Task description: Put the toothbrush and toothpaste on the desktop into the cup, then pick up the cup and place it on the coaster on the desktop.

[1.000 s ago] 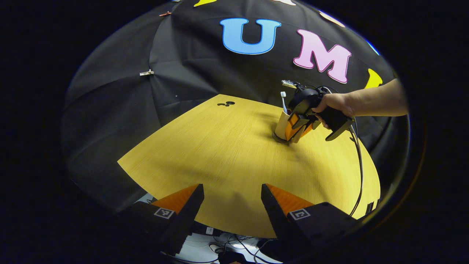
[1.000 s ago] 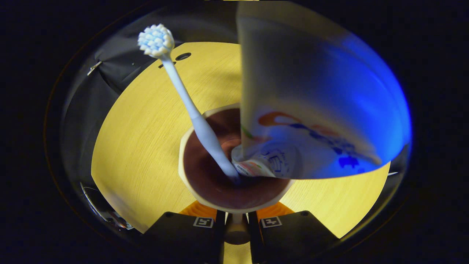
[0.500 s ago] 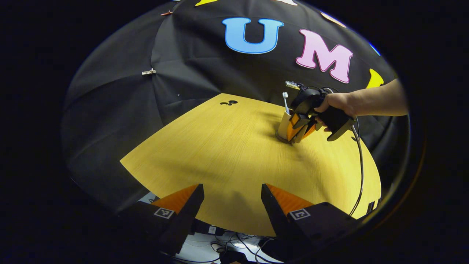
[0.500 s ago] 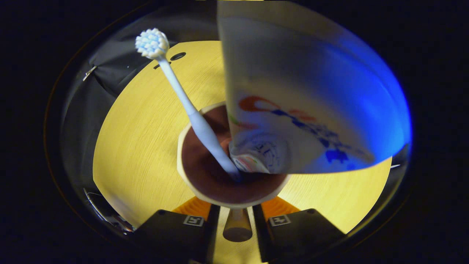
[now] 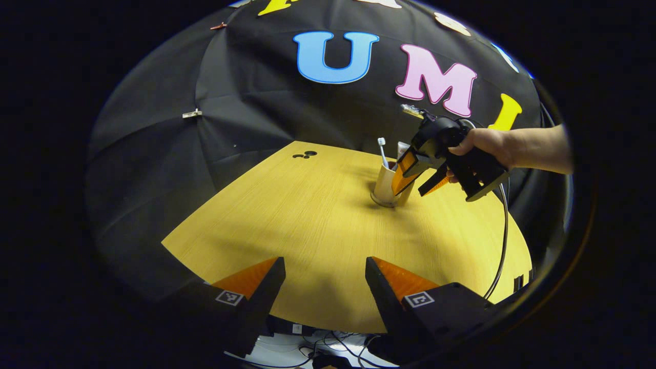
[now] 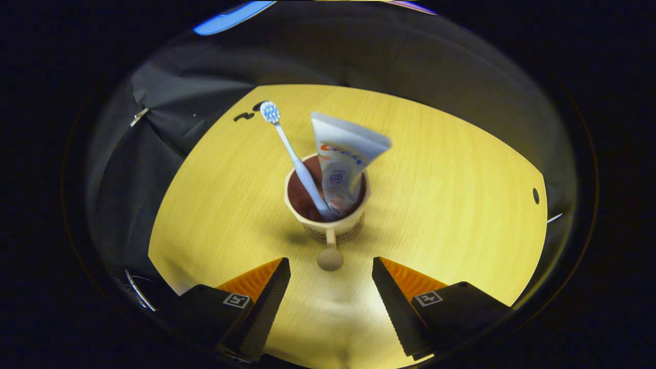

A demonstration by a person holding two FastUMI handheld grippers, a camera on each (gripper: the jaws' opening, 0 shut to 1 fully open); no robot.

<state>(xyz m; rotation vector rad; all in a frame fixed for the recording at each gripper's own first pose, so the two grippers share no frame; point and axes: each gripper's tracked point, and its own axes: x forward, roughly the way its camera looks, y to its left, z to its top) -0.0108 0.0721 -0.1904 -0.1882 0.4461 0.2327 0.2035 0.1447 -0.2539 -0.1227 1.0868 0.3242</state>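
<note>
- Toothbrush (image 6: 287, 146) and toothpaste (image 6: 341, 161) stand in the cup (image 6: 328, 223), which looks set on the coaster (image 5: 383, 201).
- Your right hand-held gripper (image 6: 330, 279) is released; the left hand-held gripper (image 5: 325, 279) is released too.
- Nothing seems left.

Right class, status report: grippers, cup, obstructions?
Left hand-held gripper open, idle. Right hand-held gripper open, clear of cup. Toothbrush, toothpaste inside, cup on coaster. Nothing obstructing.

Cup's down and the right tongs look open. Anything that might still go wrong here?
1. The toothbrush and toothpaste stand tall and lean out of the cup, so a bump could tip it.
2. The right tongs sit open astride the cup's handle; a sideways pull-back might snag it.
3. The coaster barely shows under the cup, so centring is unclear.
</note>
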